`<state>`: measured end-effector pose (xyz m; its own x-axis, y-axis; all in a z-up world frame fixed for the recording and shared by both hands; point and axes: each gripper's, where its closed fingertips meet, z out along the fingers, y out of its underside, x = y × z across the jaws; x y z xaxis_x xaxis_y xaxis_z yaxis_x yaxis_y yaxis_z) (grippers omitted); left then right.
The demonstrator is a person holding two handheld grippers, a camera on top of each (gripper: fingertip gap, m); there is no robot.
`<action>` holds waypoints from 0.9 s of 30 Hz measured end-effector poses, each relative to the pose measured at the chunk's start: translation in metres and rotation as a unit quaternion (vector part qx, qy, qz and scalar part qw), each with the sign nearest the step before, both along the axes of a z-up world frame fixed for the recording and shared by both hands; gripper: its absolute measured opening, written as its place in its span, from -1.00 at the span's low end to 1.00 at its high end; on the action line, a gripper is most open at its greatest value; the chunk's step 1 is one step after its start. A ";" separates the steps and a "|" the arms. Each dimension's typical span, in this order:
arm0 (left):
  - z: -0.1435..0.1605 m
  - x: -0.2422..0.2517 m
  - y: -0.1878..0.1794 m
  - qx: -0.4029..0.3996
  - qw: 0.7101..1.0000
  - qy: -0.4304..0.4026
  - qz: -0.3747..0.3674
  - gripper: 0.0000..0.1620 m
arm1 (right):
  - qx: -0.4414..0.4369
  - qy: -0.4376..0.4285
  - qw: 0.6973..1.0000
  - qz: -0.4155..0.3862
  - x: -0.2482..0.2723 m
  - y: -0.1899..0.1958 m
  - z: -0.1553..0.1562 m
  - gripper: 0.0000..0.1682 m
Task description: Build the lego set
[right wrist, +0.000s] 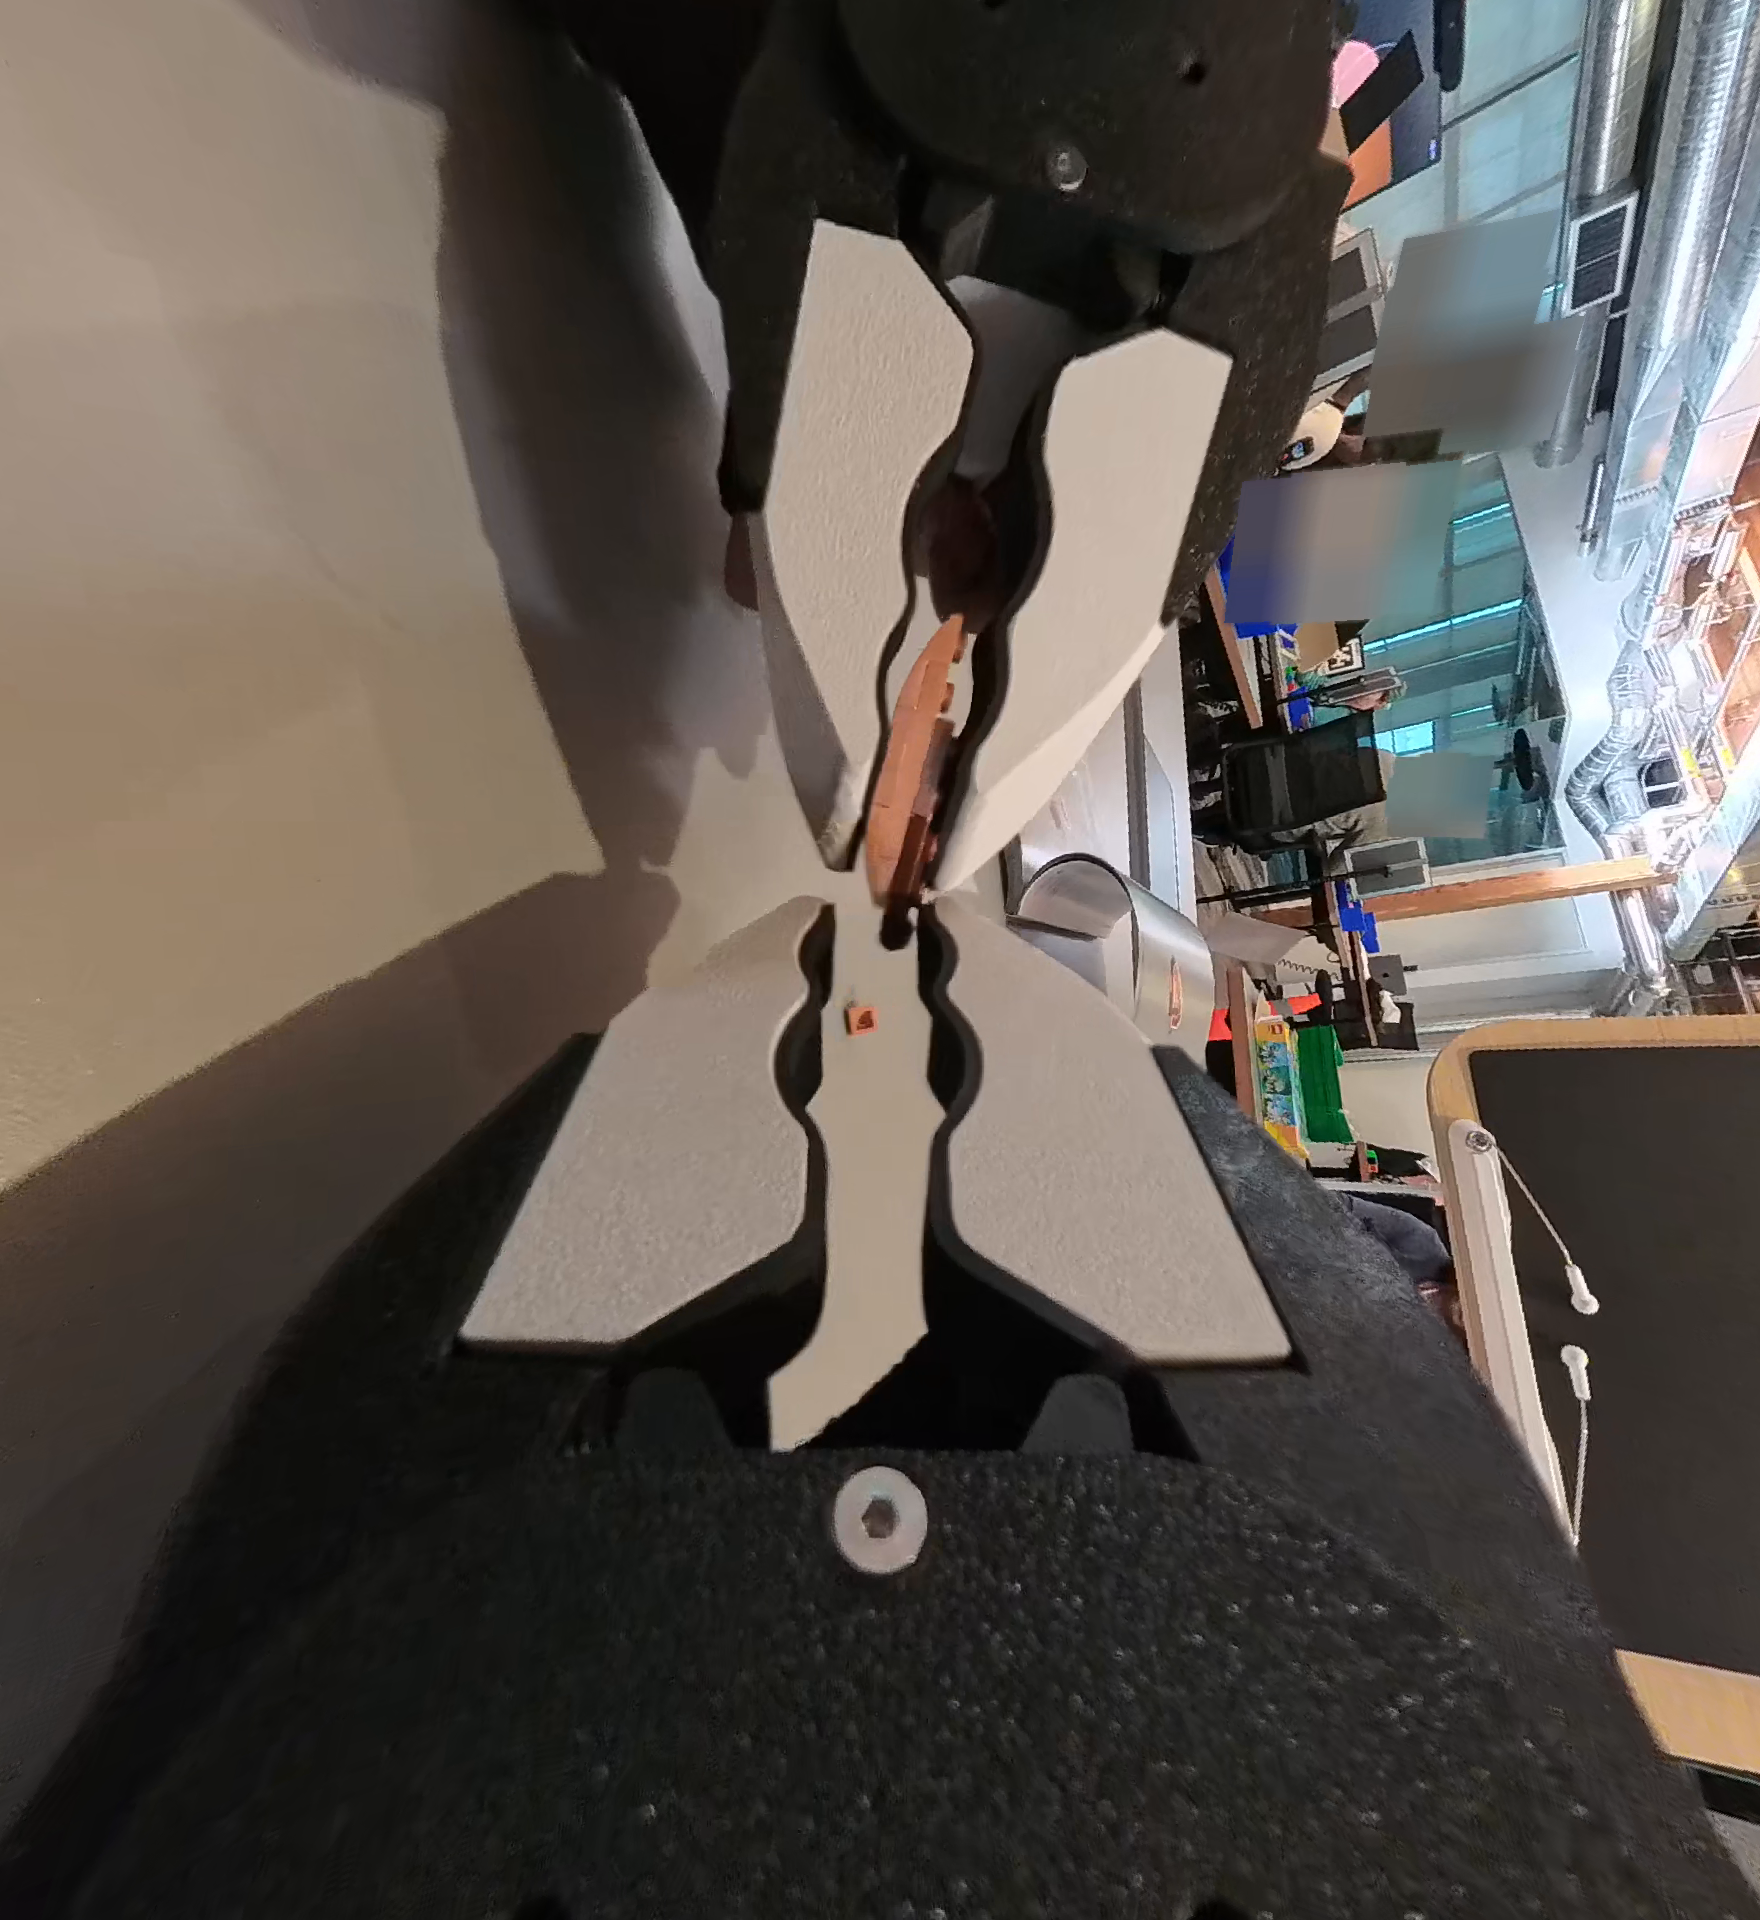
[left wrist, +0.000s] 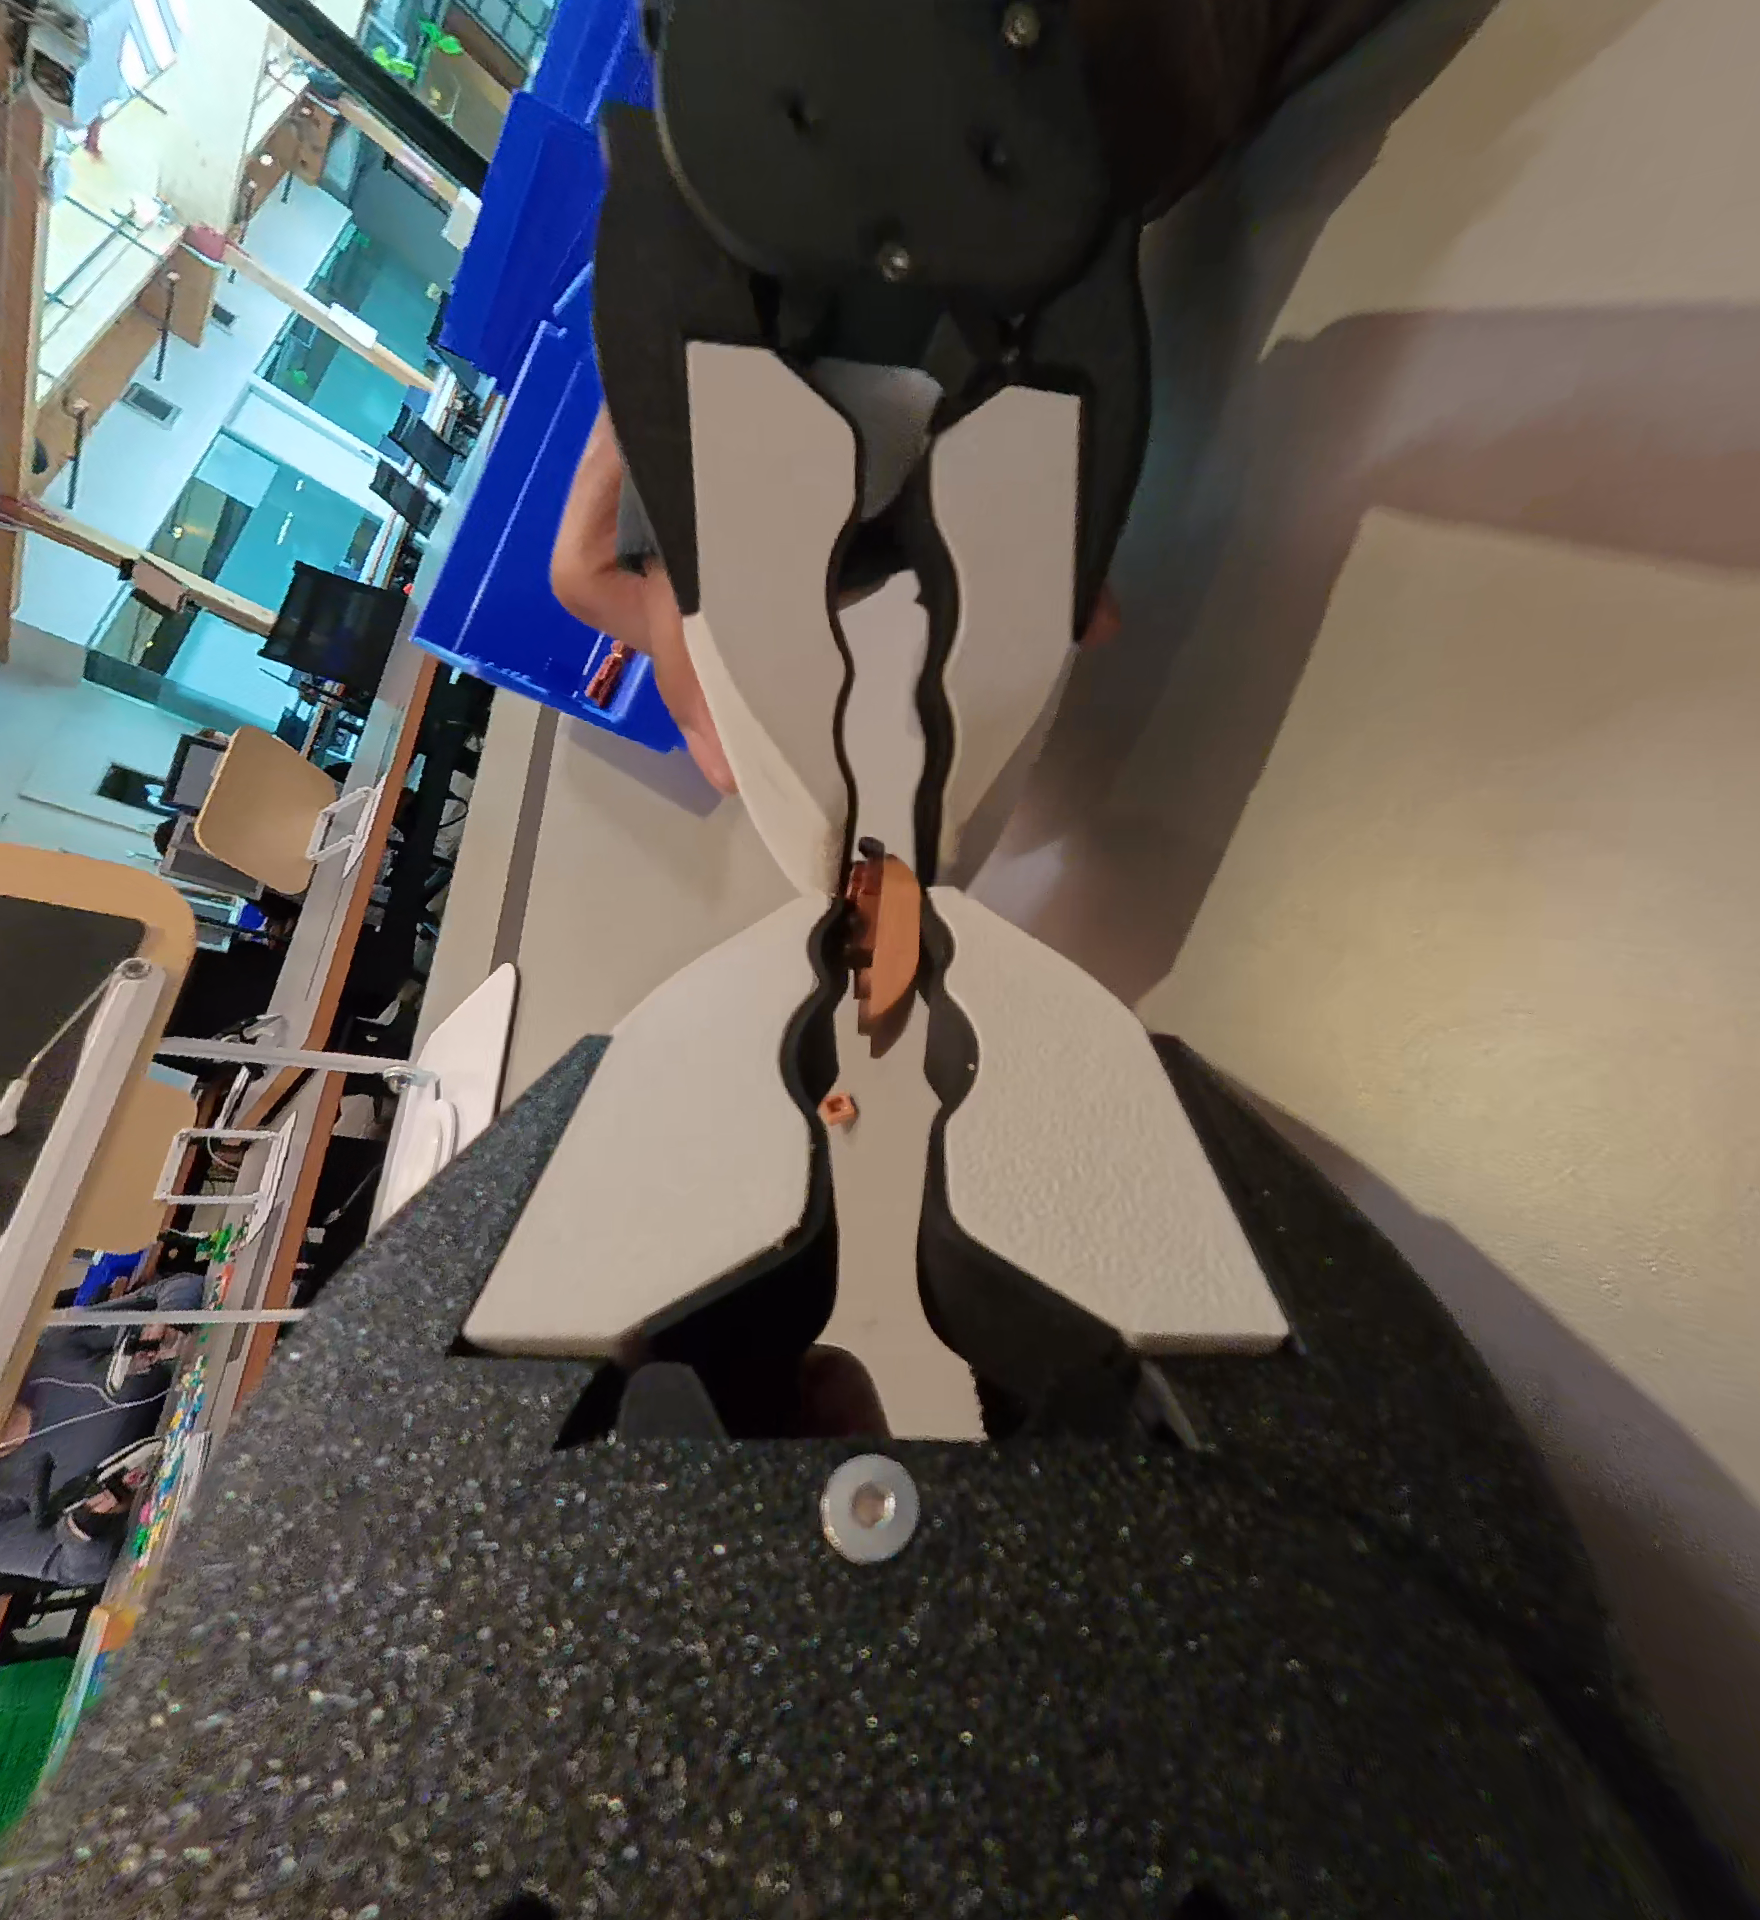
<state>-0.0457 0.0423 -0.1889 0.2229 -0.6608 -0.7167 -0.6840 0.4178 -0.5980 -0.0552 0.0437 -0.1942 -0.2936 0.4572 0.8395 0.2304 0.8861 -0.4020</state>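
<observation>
Mating parts in mid-air | left gripper (left wrist: 876, 935) clenched on brown curved lego piece (left wrist: 891, 951) | right gripper (right wrist: 876, 920) tip-to-tip at its dark end, grip unclear | next: align studs, press squarely | small orange brick (right wrist: 862, 1020) loose on table (left wrist: 1478, 935) | blue bin (left wrist: 533, 499) holds one brownish part (left wrist: 608, 665)

The curved lego piece (left wrist: 891, 940) is reddish brown, the tiny loose brick (left wrist: 838, 1111) orange-brown, the gripper fingers (left wrist: 699, 1143) light grey with black wavy edges, the tabletop (left wrist: 1478, 935) pale cream, the bins (left wrist: 533, 436) bright blue.
</observation>
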 end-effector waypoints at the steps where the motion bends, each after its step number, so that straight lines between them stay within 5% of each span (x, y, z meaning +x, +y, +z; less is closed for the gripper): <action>1: 0.002 -0.001 0.001 -0.001 1.000 -0.006 0.004 -0.84 | 0.001 0.001 1.000 -0.002 0.000 0.001 0.000 -0.78; 27: -0.006 0.000 -0.001 -0.018 1.000 0.009 -0.003 -0.84 | -0.035 -0.014 0.999 0.001 0.001 -0.002 -0.002 -0.92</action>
